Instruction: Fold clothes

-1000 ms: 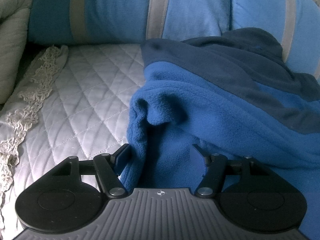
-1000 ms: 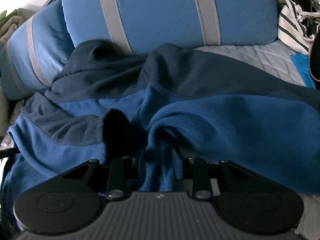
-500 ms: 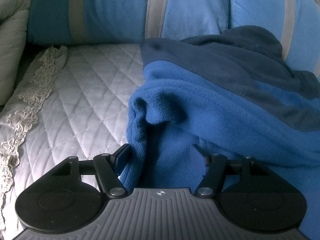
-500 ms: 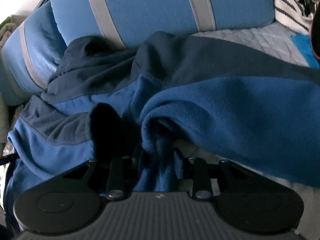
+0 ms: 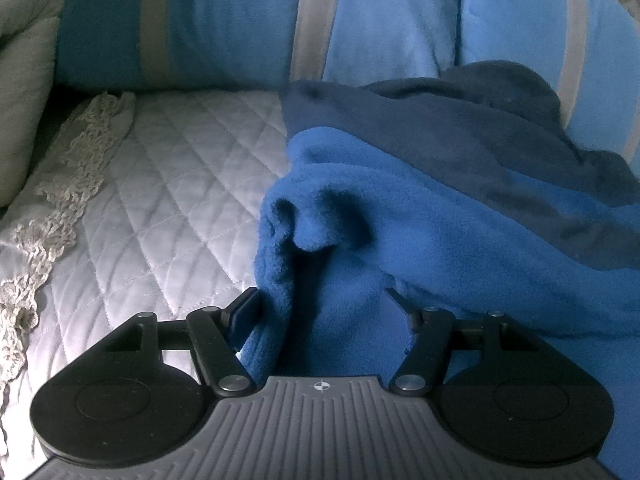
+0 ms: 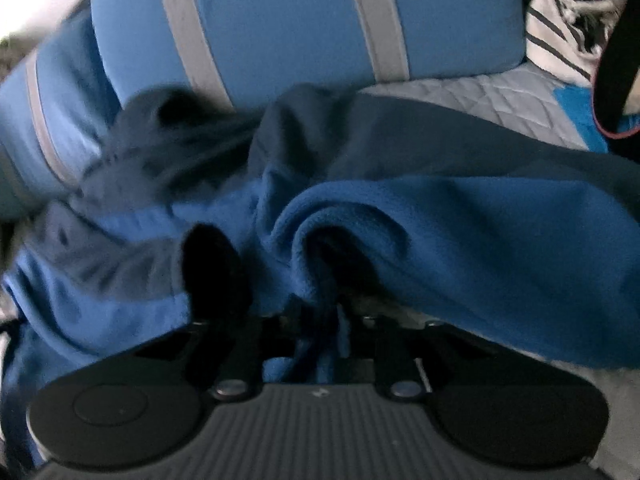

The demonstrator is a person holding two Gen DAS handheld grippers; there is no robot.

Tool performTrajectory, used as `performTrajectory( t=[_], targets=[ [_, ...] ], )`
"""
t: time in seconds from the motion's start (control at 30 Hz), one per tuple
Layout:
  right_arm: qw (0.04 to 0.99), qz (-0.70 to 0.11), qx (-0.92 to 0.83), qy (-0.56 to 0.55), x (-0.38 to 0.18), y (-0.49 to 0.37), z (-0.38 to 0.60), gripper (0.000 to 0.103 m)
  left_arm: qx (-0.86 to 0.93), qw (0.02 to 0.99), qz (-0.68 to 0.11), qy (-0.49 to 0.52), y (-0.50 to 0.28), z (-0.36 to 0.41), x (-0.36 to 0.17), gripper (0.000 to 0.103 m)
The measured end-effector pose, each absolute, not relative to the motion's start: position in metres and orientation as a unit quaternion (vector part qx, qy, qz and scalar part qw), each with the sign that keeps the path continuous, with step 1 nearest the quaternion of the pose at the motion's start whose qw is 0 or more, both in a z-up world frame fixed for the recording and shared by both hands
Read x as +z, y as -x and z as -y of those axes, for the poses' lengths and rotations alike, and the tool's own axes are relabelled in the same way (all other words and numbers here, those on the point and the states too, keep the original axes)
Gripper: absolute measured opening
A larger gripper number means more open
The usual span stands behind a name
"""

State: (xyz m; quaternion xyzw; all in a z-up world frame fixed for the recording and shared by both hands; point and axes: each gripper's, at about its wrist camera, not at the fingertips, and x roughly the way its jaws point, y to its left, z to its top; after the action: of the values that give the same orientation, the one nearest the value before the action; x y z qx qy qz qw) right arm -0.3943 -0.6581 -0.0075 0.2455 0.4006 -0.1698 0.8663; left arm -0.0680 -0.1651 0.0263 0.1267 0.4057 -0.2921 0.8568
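Left wrist view: nothing has shifted over the last second; the blue fleece garment [image 5: 440,208] lies bunched across the right half of the frame, its navy band running along the upper right, on the quilted bed cover [image 5: 168,184] with the striped blue pillows [image 5: 248,24] across the top and a lace trim [image 5: 68,184] at the left edge. The left hand-held gripper [image 5: 320,316] stands about half open, a thick fold of fleece filling the gap from the left finger to the right; the pads seem to bear on it — a grasp, as far as I can judge, and a steady one.

Right wrist view: here the picture has changed; the pillows and the navy band sit lower and more tilted than a second ago, and the left of the frame is smeared with motion. The right hand-held gripper [image 6: 320,320] has a narrow rope of fleece [image 6: 460,240] running between its fingers at bottom centre; its jaws are opening at this moment, after a tighter squeeze, so the hold looks unsettled — probably a re-grip before the fold is lifted.
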Motion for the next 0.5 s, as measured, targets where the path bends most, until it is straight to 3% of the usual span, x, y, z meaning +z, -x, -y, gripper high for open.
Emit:
performTrajectory(
  t=[0.1, 0.3, 0.5],
  targets=[
    [0.873, -0.393, -0.186, -0.22, 0.006, 0.401, 0.653, 0.054, -0.293, 0.858, -0.404, -0.122, 0.067, 0.164, 0.028, 0.065],
    [0.889, -0.348, -0.13, -0.267, 0.026, 0.413, 0.645, 0.056, -0.299, 0.858, -0.401, -0.118, 0.067, 0.165, 0.03, 0.065],
    [0.857, -0.37, -0.057, -0.353, 0.0, 0.391, 0.643, 0.059, -0.308, 0.862, -0.39, -0.098, 0.067, 0.161, 0.032, 0.065]
  ],
)
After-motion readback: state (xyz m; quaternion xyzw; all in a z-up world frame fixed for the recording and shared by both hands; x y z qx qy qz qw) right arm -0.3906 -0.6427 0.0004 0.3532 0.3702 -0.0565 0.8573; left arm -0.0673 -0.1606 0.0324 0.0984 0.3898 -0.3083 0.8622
